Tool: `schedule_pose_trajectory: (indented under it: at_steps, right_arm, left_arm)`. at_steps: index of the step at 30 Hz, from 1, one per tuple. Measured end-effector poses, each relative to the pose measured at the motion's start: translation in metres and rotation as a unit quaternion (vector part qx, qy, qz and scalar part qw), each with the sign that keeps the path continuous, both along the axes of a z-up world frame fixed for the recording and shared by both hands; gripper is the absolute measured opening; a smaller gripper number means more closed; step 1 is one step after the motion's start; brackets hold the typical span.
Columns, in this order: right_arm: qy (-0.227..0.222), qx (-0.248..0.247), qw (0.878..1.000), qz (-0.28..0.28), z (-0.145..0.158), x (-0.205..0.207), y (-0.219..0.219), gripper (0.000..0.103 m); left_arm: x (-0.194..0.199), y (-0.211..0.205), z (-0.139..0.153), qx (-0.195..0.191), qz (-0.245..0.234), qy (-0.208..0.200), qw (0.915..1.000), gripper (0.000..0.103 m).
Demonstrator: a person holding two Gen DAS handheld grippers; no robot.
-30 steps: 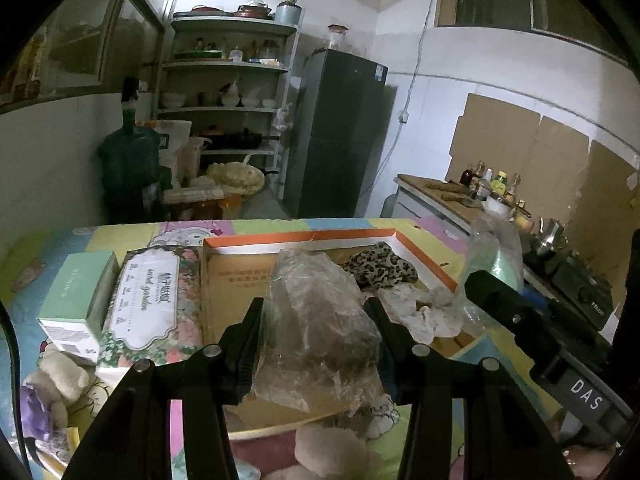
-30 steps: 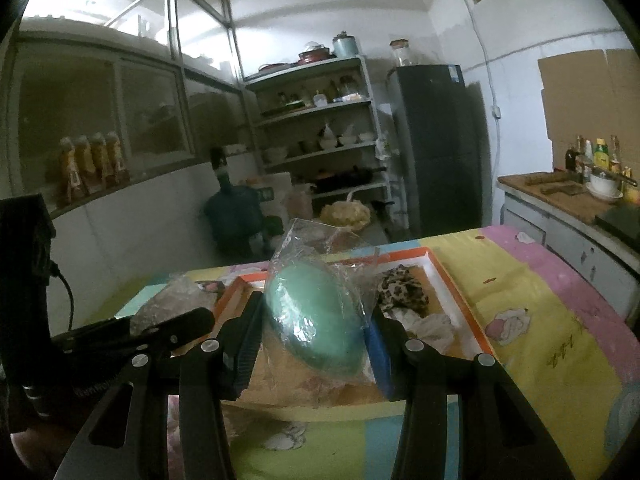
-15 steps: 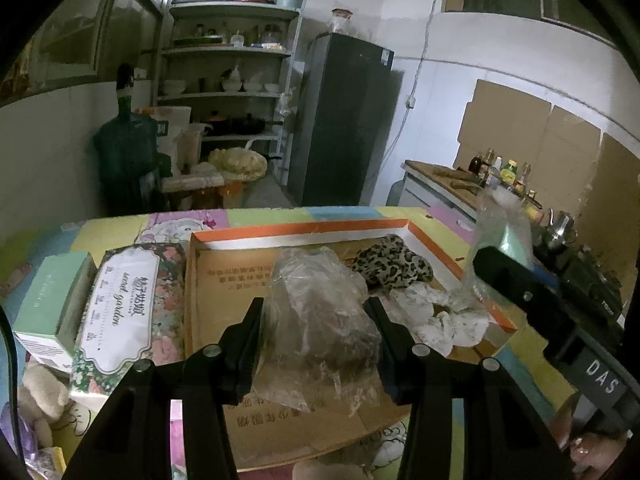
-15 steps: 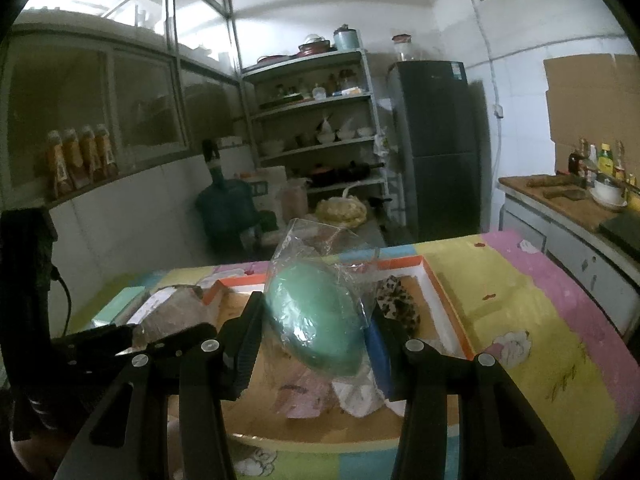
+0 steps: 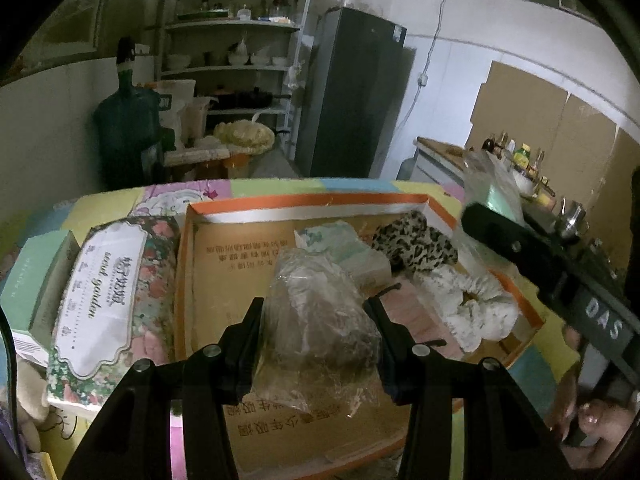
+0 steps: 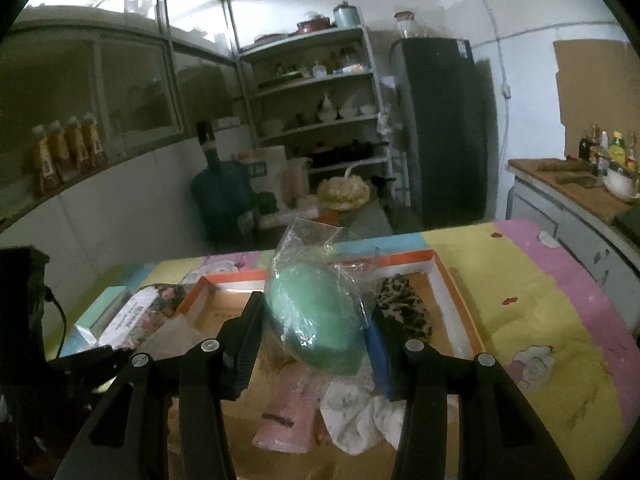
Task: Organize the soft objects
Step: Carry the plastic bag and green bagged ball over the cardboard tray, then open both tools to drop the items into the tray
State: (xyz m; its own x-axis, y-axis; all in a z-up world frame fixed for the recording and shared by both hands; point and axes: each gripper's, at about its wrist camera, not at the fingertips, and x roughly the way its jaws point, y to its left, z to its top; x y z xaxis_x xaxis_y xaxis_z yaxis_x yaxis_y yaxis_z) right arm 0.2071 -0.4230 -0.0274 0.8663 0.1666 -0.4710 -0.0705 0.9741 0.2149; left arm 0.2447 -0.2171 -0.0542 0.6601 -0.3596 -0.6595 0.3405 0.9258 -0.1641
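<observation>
Crinkled plastic round both loads: each tool pinches a bagged soft thing over the box.

The left tool [image 5: 318, 320] is clamped on a clear bag [image 5: 320, 328] of something pale and lumpy, held above the near half of the orange-rimmed box [image 5: 304, 202]; the right tool [image 6: 316, 324] squeezes a green sponge [image 6: 316, 320] in its own wrapper above the same box, over a pink pack [image 6: 286, 412] and white cloth [image 6: 360, 408]. Both look light and yielding, so they should dent rather than break. The film is likely slick and may slide on the contents; a hold across the bulk, not on loose film, seems safest. A leopard cloth [image 5: 412, 240] lies at the far corner.
</observation>
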Motion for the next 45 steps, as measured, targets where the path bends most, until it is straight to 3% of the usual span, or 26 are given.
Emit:
schedule_pose_trajectory:
  at_steps: [9, 16, 19, 35, 45]
  right_arm:
    - [0.060, -0.003, 0.998, 0.022, -0.020, 0.037, 0.002, 0.049]
    - [0.092, -0.005, 0.995, 0.026, -0.035, 0.048, 0.003, 0.049]
    - [0.104, -0.005, 0.994, 0.025, -0.040, 0.052, 0.003, 0.049]
    - [0.126, 0.004, 0.992, 0.016, -0.047, 0.057, -0.003, 0.052]
    - [0.123, 0.017, 0.992, 0.011, -0.047, 0.055, -0.008, 0.064]
  left_arm:
    - [0.011, -0.003, -0.014, -0.002, -0.017, 0.045, 0.9988, 0.049]
    - [0.013, -0.009, -0.019, 0.005, -0.026, 0.056, 0.9981, 0.049]
    - [0.018, -0.010, -0.027, -0.001, -0.034, 0.081, 0.9961, 0.049]
    - [0.021, -0.008, -0.029, -0.023, -0.043, 0.086, 0.9951, 0.053]
    - [0.012, -0.005, -0.020, -0.029, -0.036, 0.066, 0.9968, 0.067]
